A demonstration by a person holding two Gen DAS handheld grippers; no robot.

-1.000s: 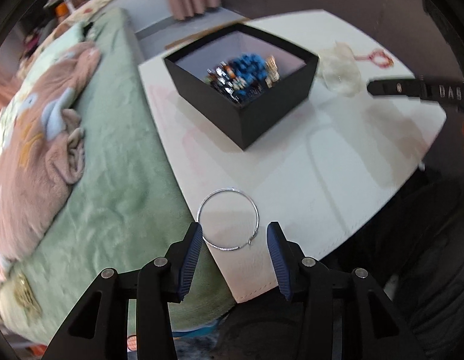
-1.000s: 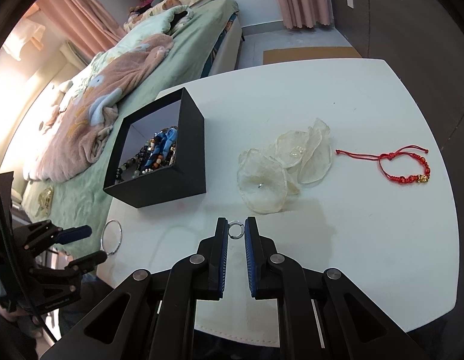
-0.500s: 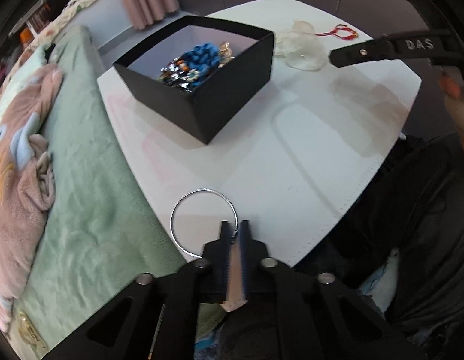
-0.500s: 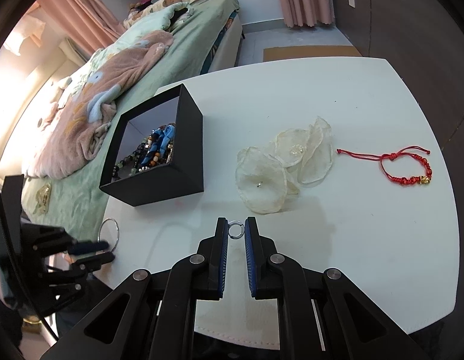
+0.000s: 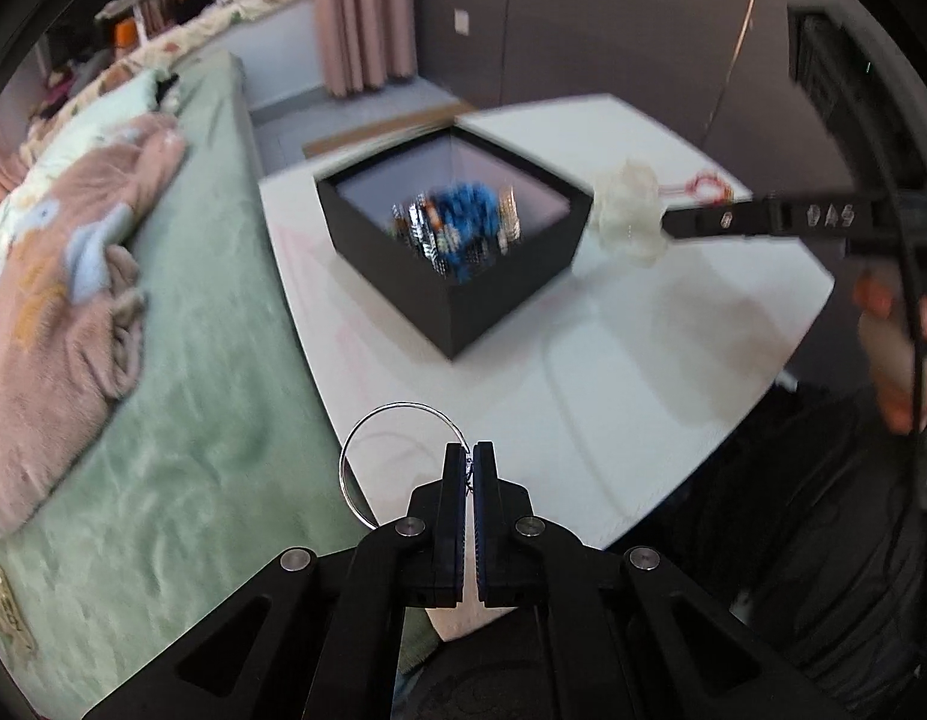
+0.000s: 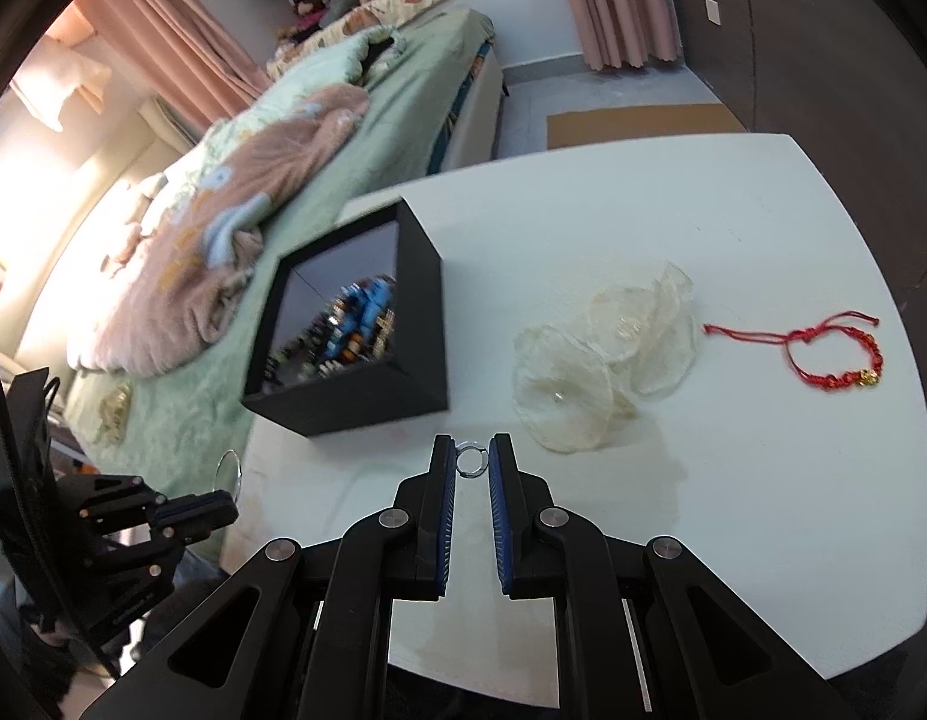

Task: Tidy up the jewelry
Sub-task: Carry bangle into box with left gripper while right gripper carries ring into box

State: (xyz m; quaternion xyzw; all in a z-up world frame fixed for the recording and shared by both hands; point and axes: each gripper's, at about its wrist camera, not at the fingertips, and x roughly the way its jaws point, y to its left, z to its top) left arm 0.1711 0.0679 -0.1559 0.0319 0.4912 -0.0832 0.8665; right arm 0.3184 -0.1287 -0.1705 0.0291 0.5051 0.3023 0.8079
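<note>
My left gripper is shut on a thin silver hoop, pinched at its right side and lifted off the white table near the front left corner. In the right wrist view that left gripper and hoop appear at the lower left. My right gripper is shut on a small silver ring just above the table, in front of the open black box. The black box holds blue and dark beaded jewelry.
Sheer cream fabric flowers lie right of the box, and a red cord bracelet lies further right. A green bed with a pink blanket borders the table's left edge. A hand holds the right gripper.
The left gripper closed on the silver hoop, then raised it off the table and tilted up toward the box. The right gripper stayed still with the small ring.
</note>
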